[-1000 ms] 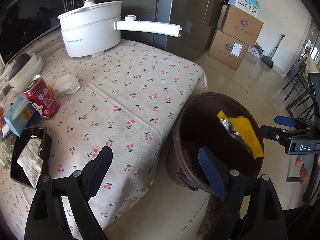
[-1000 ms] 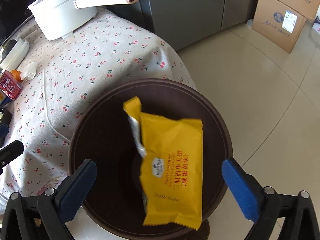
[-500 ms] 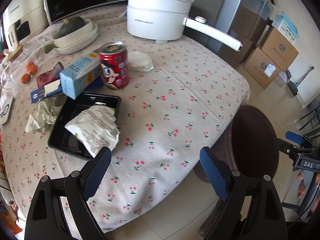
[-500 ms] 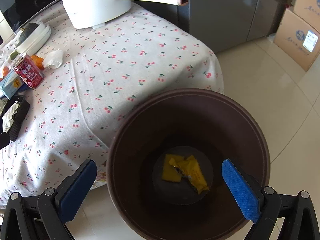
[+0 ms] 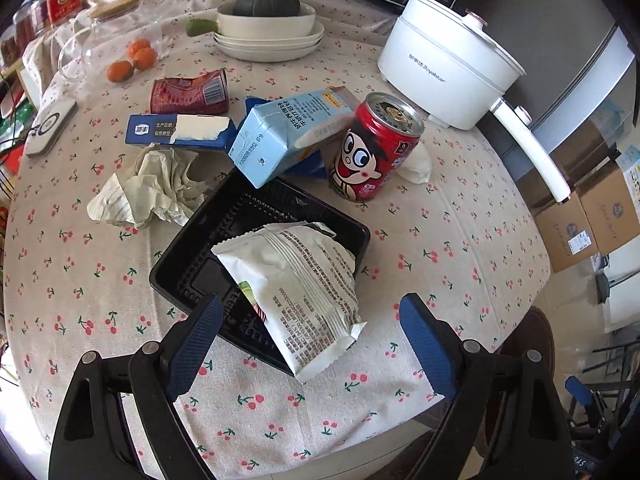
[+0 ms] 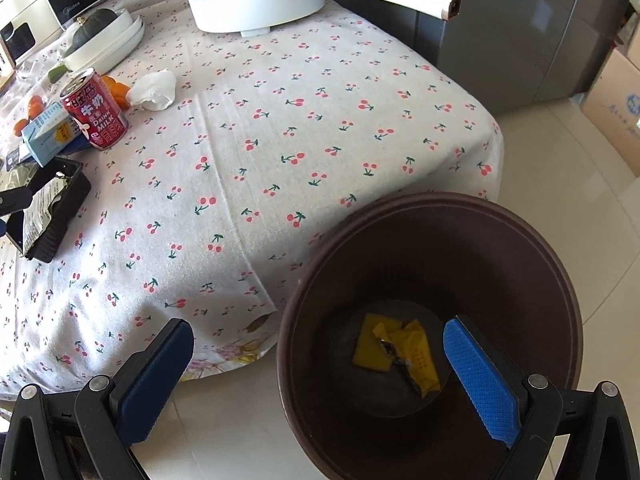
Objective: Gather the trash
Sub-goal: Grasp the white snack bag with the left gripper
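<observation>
My left gripper (image 5: 308,344) is open, its pads either side of a white snack wrapper (image 5: 296,284) that lies in a black plastic tray (image 5: 192,264). Behind stand a red milk can (image 5: 374,148), a tipped blue carton (image 5: 288,136), crumpled paper (image 5: 152,188), a blue box (image 5: 180,130), a crushed red can (image 5: 190,92) and a white tissue (image 5: 418,164). My right gripper (image 6: 320,376) is open and empty over the brown bin (image 6: 432,220), where a yellow wrapper (image 6: 400,352) lies at the bottom.
A white electric pot (image 5: 444,60) with a long handle, stacked plates with a squash (image 5: 266,20), oranges (image 5: 132,62) and jars stand at the back. The table edge (image 6: 256,316) drops to the floor by the bin. Cardboard boxes (image 5: 600,220) sit at right.
The yellow wrapper dropped from my right gripper into the bin. My left gripper swung left from the bin over the table and closed in on the white wrapper.
</observation>
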`<state>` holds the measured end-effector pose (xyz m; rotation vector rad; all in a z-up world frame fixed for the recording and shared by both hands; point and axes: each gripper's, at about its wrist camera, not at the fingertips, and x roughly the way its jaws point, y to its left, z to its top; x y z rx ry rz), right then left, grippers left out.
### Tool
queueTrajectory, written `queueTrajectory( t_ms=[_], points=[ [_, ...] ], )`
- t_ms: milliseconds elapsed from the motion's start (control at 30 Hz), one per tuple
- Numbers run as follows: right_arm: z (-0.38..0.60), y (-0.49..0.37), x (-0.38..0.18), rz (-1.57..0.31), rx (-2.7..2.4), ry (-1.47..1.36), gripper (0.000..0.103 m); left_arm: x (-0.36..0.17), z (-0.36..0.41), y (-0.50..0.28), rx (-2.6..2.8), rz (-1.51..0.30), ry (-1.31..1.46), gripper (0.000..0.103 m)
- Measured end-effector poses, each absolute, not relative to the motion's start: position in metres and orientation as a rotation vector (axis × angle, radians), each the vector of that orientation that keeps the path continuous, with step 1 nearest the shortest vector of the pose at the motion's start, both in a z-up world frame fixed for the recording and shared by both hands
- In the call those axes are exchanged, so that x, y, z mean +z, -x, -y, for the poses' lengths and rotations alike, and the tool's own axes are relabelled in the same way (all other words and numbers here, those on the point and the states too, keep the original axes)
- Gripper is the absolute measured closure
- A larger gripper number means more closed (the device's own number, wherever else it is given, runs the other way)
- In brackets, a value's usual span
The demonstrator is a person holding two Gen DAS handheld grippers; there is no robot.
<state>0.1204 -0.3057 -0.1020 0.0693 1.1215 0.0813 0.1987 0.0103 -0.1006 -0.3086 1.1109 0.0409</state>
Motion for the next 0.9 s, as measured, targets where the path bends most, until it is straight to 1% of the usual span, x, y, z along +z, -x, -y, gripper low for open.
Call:
queueTrajectory(
  t_ms=[67,333,400,500,700,900],
  points=[
    [0.309,-0.12,-0.103,-1.125,0.077,-0.072,0.0,-0.106,-0.009,-0.204,0.052,-1.113,0.312,0.013],
    [0.322,-0.119,-0.108,-1.139,0.054,-0.095,0.0,-0.126,-0.013,-0.215,0.055,-1.139,0.369,0.026],
    [0.324,-0.119,-0.108,-1.14,0.053,-0.103,0.0,-0.128,-0.013,-0.215,0.046,-1.142,0.373,0.035],
    [0.324,-0.121,-0.108,-1.14,0.052,-0.109,0.0,-0.127,-0.011,-0.214,0.032,-1.138,0.357,0.043],
    [0.317,-0.122,-0.105,-1.135,0.06,-0.106,0.0,-0.116,-0.009,-0.208,-0.002,-1.107,0.33,0.049],
    [0.307,-0.125,-0.102,-1.129,0.065,-0.101,0.0,-0.095,-0.001,-0.197,-0.044,-1.047,0.244,0.05]
  ],
)
